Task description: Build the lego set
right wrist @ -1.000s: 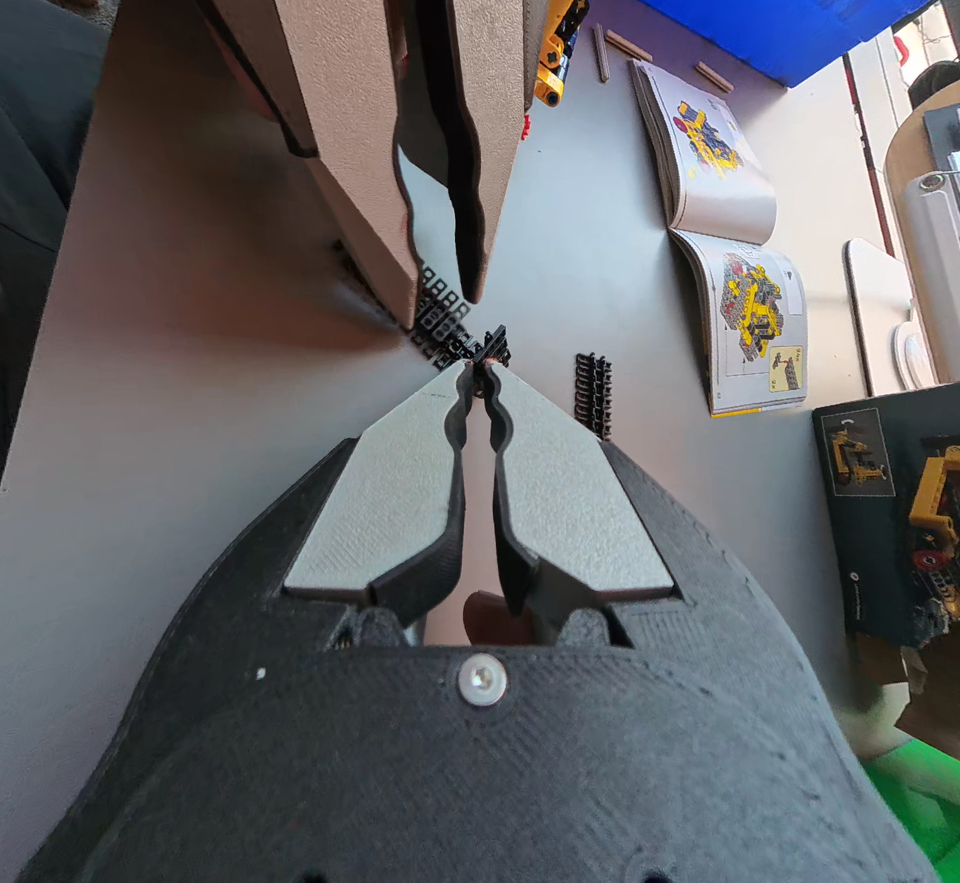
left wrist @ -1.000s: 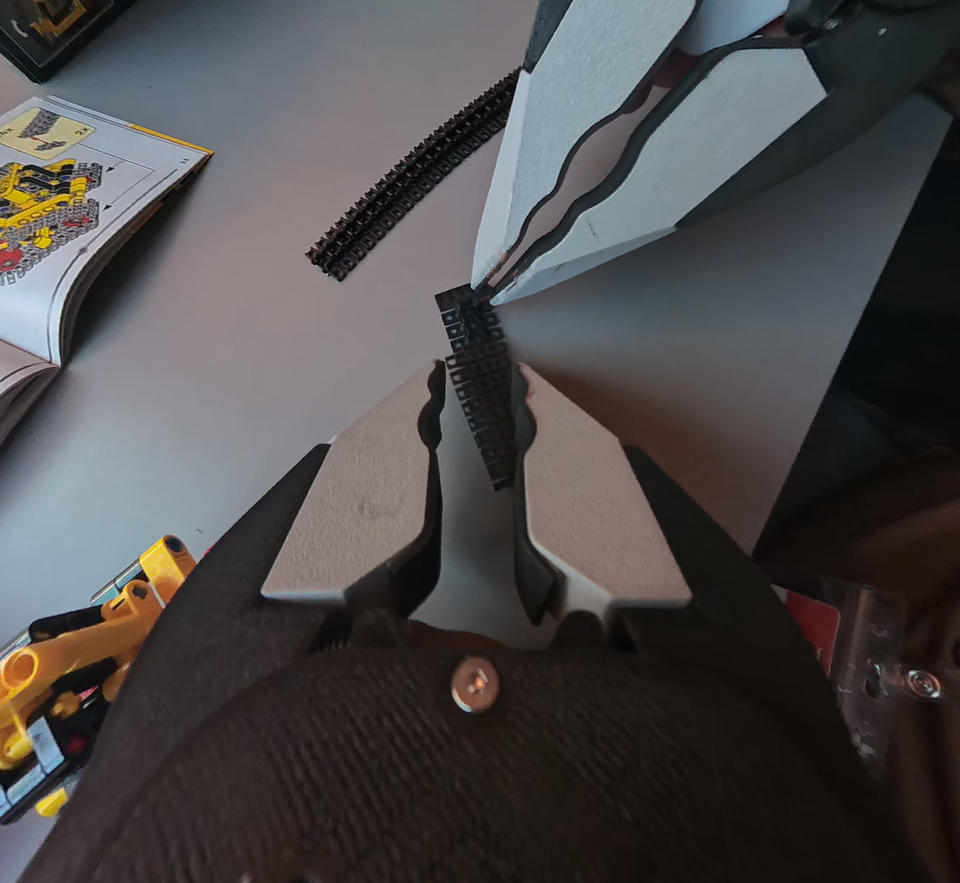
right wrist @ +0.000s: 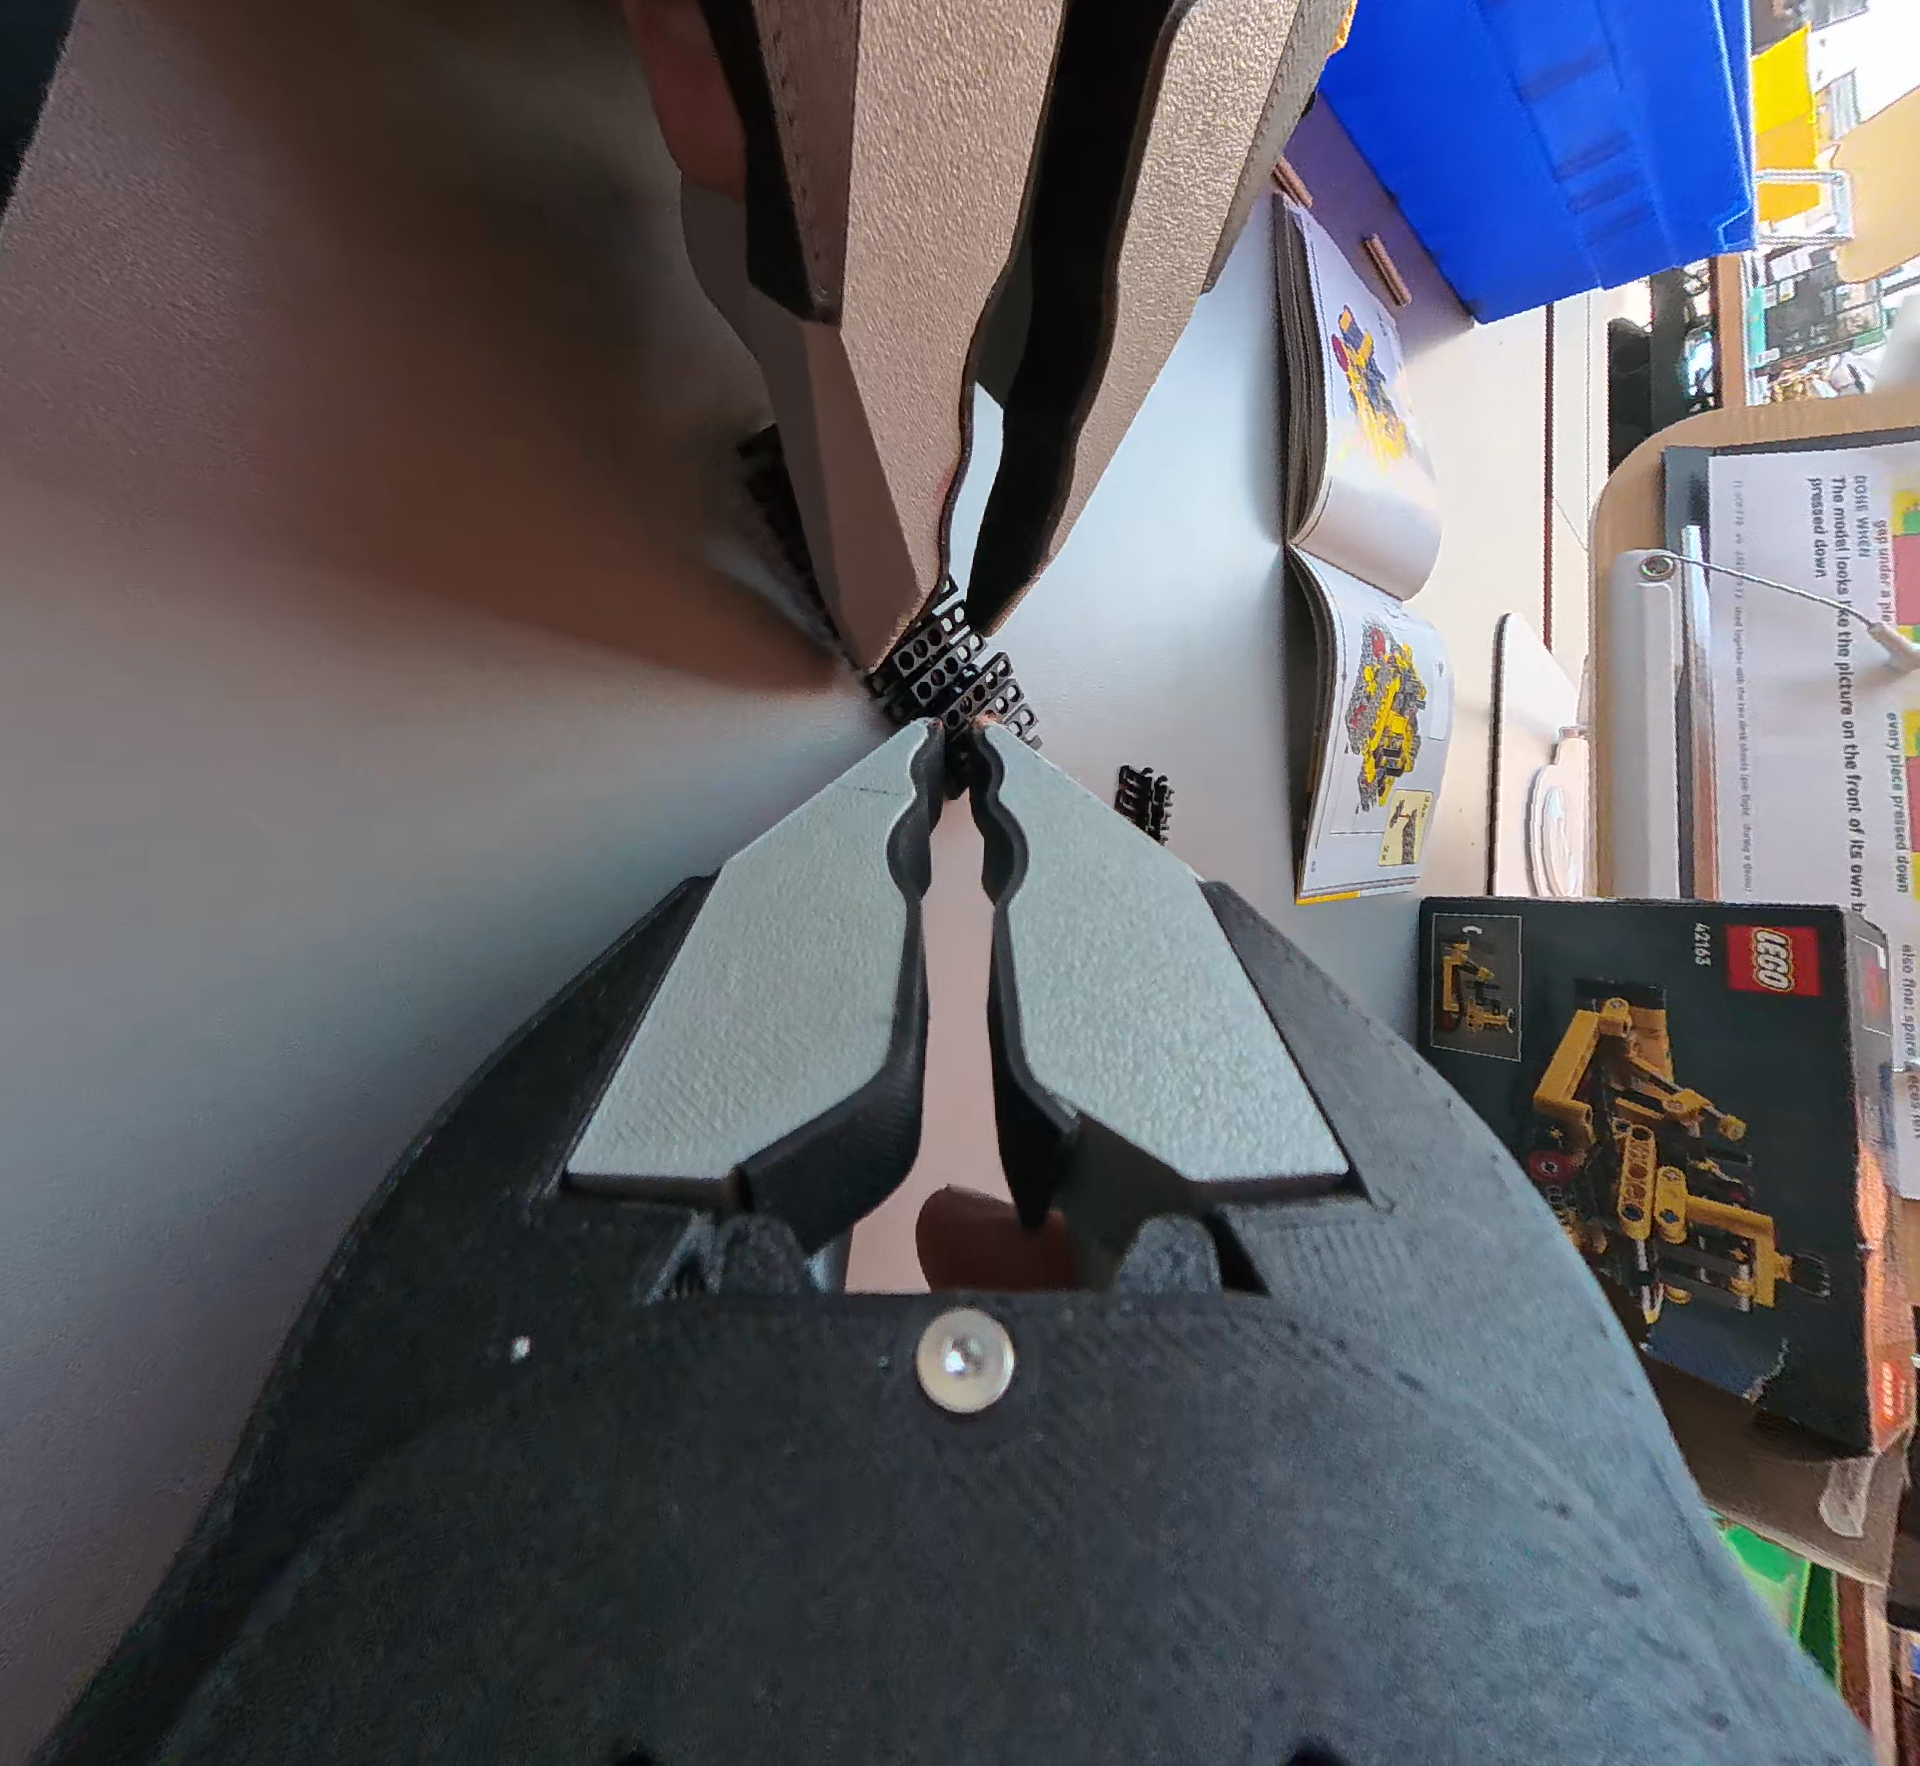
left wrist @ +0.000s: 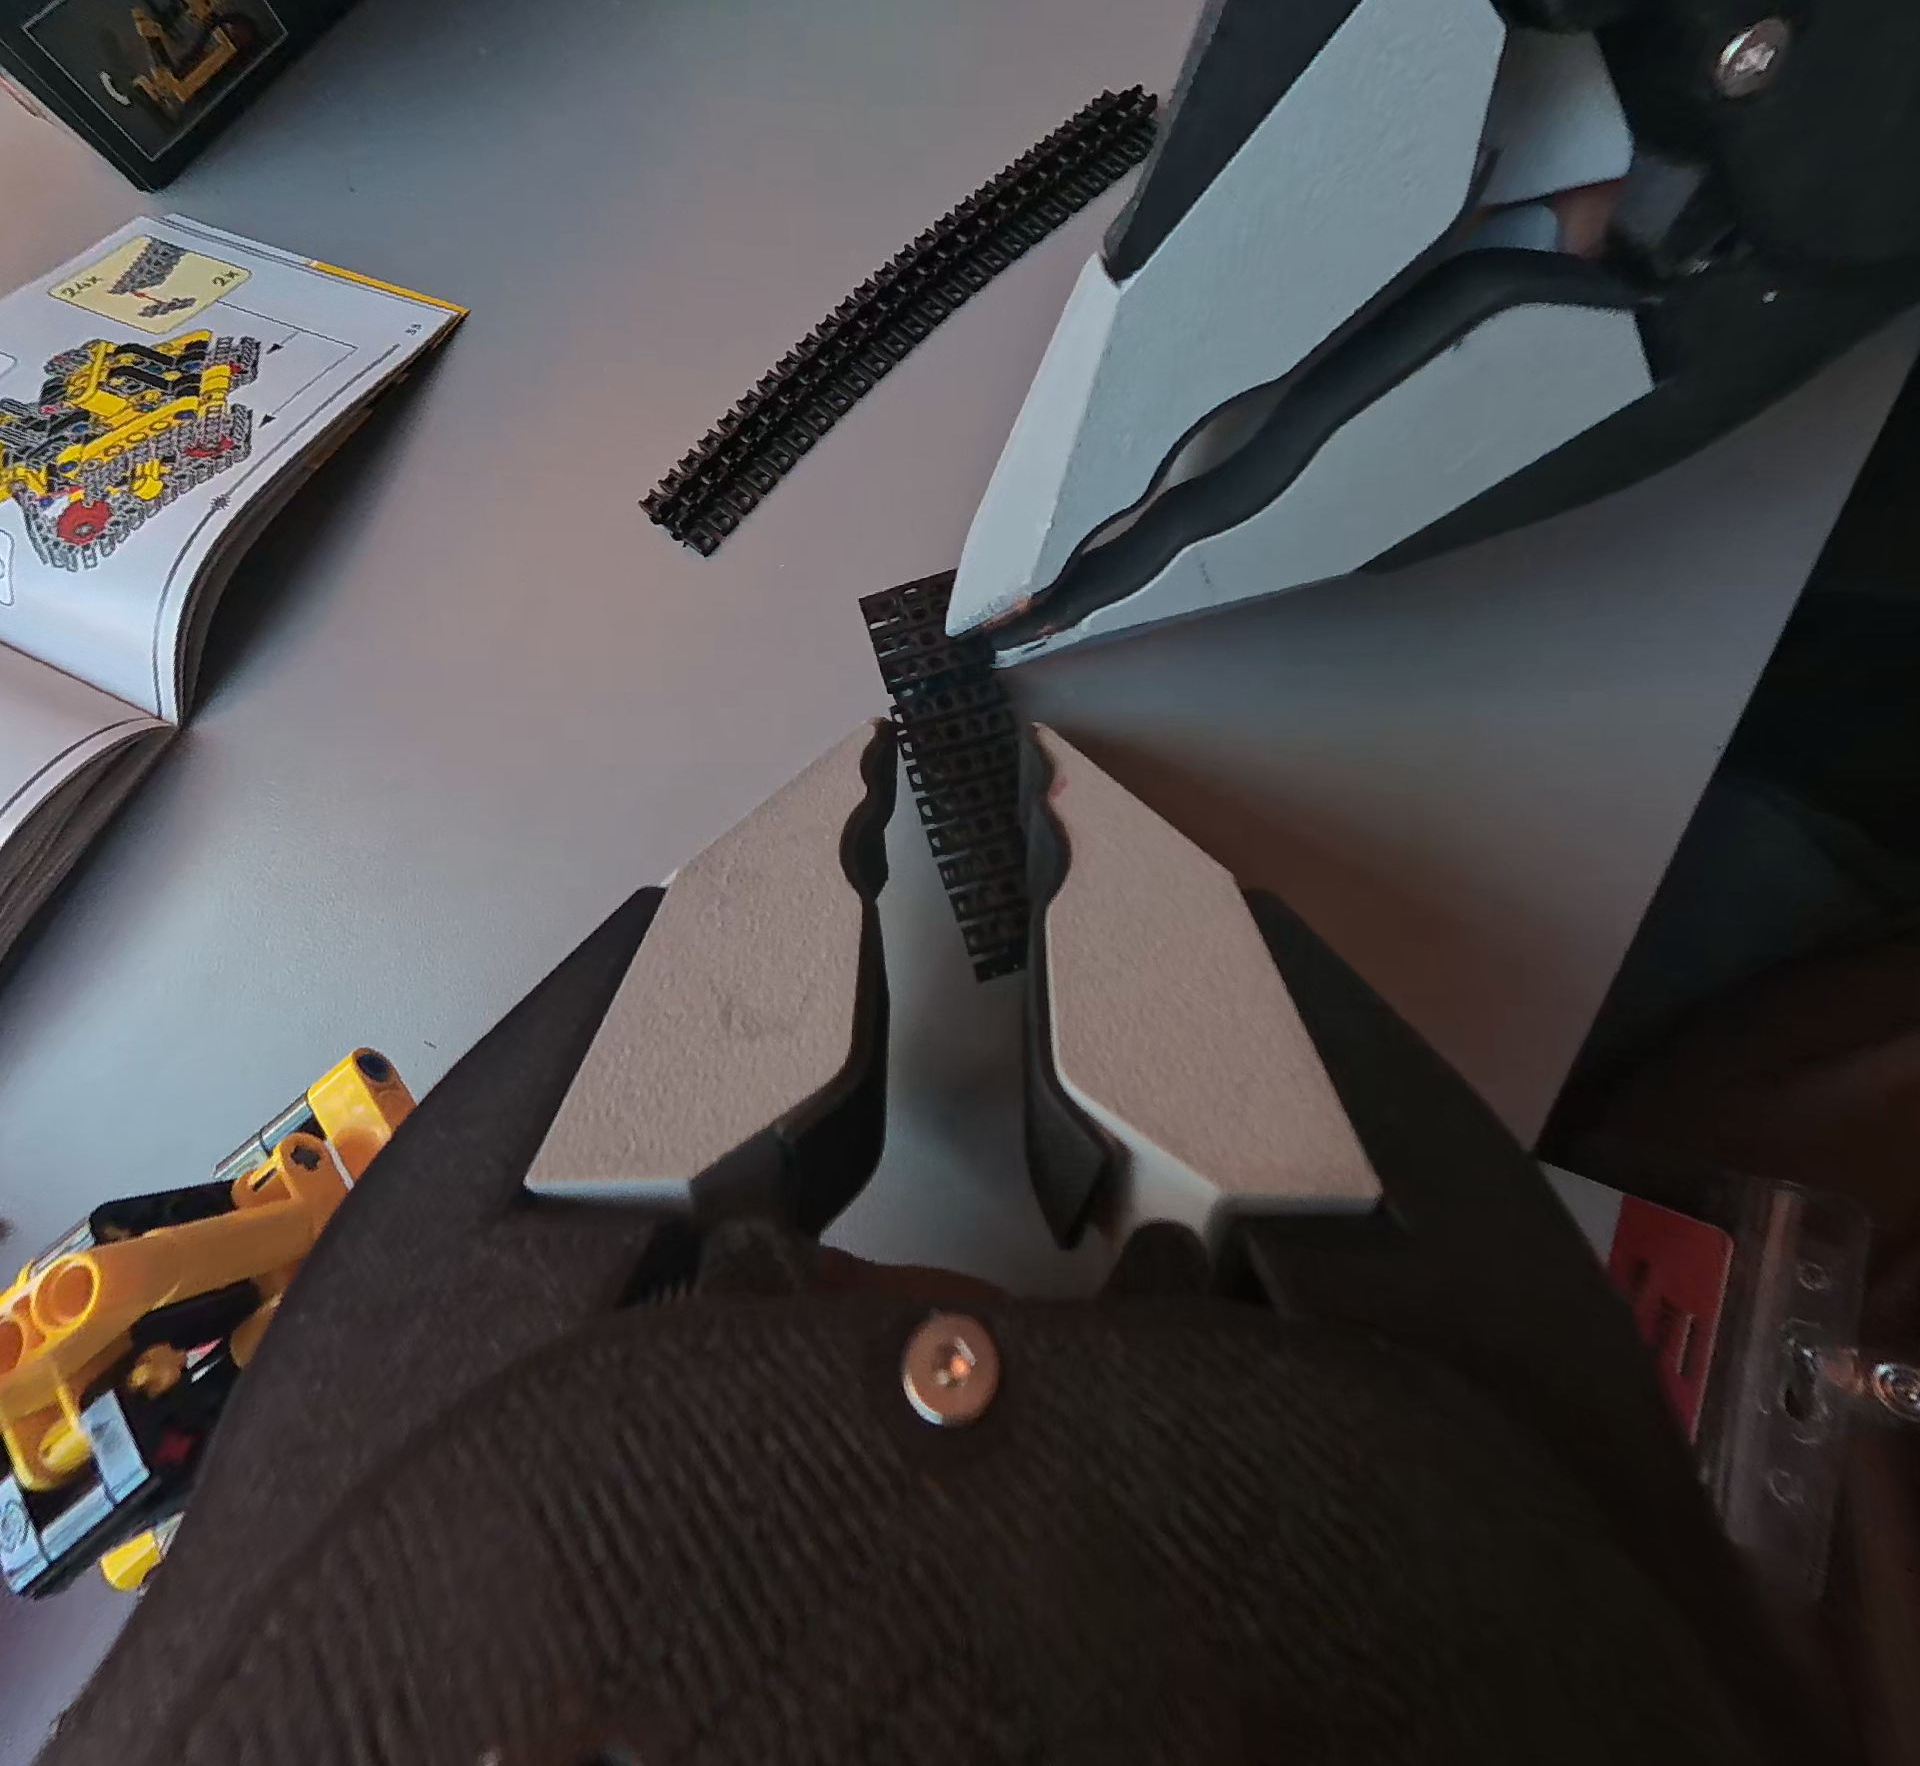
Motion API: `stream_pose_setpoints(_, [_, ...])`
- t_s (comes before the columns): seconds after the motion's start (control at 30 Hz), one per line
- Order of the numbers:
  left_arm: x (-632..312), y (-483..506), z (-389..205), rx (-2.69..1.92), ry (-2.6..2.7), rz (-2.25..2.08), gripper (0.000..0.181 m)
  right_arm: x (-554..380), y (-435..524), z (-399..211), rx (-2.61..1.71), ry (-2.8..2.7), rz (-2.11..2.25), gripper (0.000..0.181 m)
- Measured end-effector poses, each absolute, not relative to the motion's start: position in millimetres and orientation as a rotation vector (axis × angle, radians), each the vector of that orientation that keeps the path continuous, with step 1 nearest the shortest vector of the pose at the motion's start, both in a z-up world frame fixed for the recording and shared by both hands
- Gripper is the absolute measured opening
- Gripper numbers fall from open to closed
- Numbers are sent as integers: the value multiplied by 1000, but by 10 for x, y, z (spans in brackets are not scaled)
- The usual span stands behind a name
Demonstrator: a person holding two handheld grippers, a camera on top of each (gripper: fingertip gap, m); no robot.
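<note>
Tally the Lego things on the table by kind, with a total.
Black track strips: 2, one held between the left hand-held gripper and right hand-held gripper, one lying loose
Instruction booklets: 1
Set boxes: 1
Part-built yellow models: 1
Total: 5

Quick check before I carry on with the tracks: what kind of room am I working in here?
Probably a lab or workshop bench, not a home. A plain grey table holds the open instruction booklet and set box, with a big blue storage bin and crowded shelving behind.
</note>
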State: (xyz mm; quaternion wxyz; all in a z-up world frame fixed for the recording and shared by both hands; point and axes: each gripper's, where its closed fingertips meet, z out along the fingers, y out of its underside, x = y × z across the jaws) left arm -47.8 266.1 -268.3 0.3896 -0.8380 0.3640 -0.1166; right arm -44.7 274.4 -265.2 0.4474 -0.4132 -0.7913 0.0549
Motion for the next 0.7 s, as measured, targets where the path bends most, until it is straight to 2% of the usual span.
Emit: stream_pose_setpoints(0.7, [-492, 2680, -2684, -2142, 900, -313, 20, -453, 2776, -2648, -1024, -1936, 112, 0])
